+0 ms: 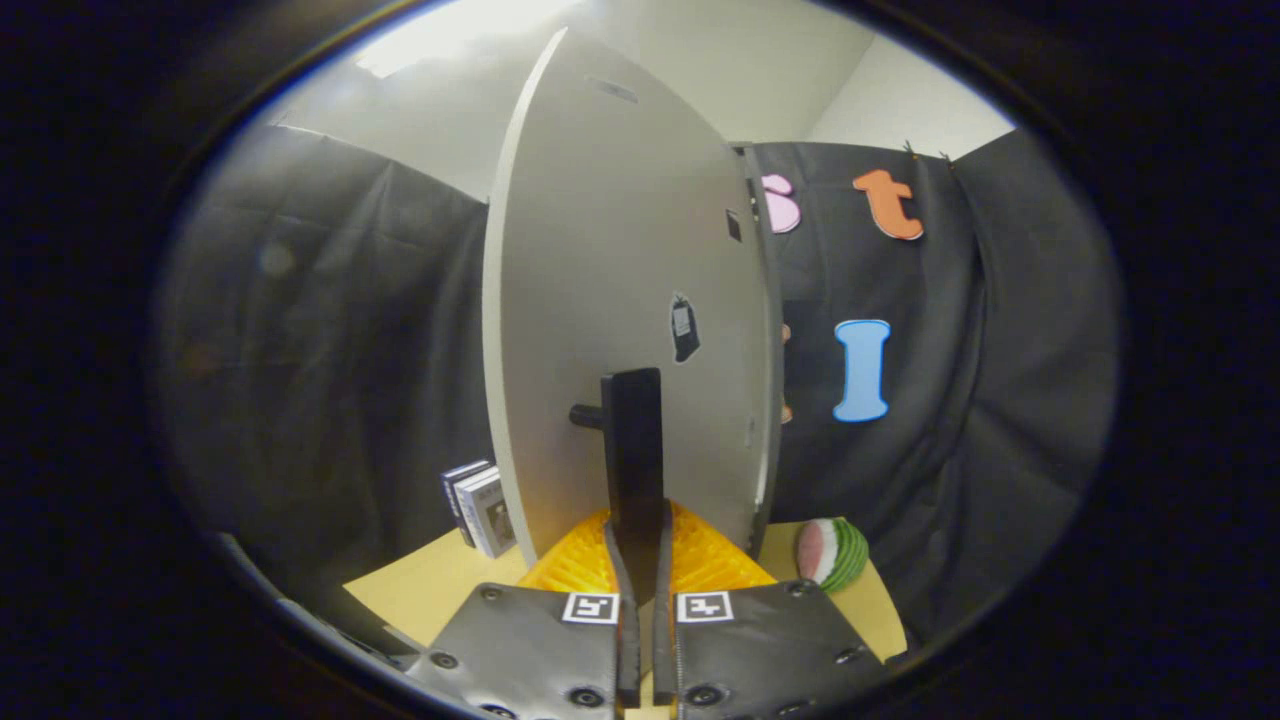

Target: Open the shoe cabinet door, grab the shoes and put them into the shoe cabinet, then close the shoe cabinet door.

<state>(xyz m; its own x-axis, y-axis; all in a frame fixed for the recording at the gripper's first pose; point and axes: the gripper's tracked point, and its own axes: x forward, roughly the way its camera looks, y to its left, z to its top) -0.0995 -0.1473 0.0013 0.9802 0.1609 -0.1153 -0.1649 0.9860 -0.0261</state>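
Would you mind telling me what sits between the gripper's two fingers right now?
In the gripper view, the fingers press on the black door handle of the white shoe cabinet door.

A: What sort of place?
B: A staged recording booth: creased black cloth wall (330, 330) from nine to three o'clock, plain white ceiling (760, 60) at twelve.
A: Anything homely?
B: A white cabinet door (620, 270) on a tan bench (430, 590).

Gripper (637, 560) fingers closed on the handle (632, 450), which stands out from the cabinet door (620, 300) directly ahead. Door stands upright on the table (430, 590). Left of the door's edge, a small stack of boxes (480, 508) sits on the table. Right of the door, a watermelon slice toy (832, 552) lies on the table, before the booth wall.
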